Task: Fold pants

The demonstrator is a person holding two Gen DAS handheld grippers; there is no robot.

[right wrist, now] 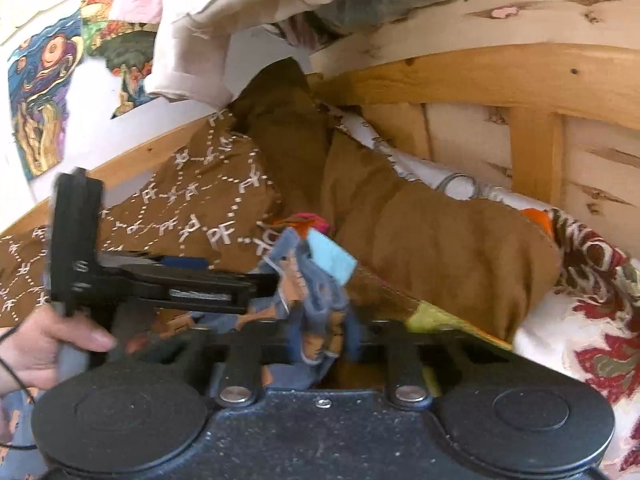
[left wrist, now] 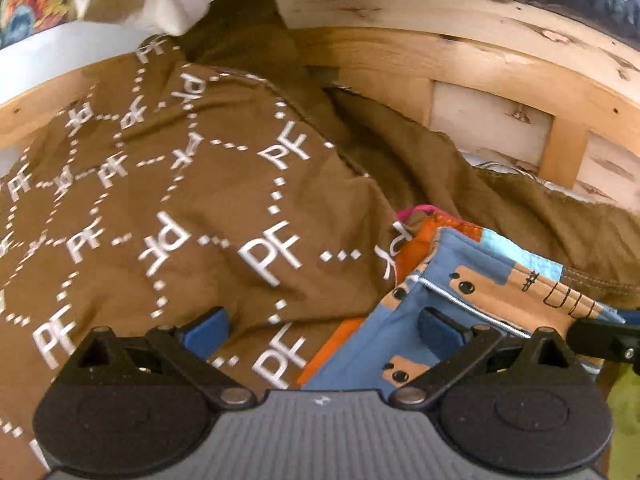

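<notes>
The pants are blue with tan figures, an orange lining and a white zip, and they lie crumpled on the bed. My left gripper stands open just above them. Its blue pads are wide apart, one over the brown blanket and one over the blue cloth. In the right wrist view a hand holds that gripper, seen side-on. My right gripper is shut on a bunched fold of the pants, which rises between its jaws.
A brown blanket printed with white "PF" letters and a plain brown cloth cover the bed. A wooden bed frame runs behind. A red-and-white patterned quilt lies at the right. Cream cloth hangs above, beside wall pictures.
</notes>
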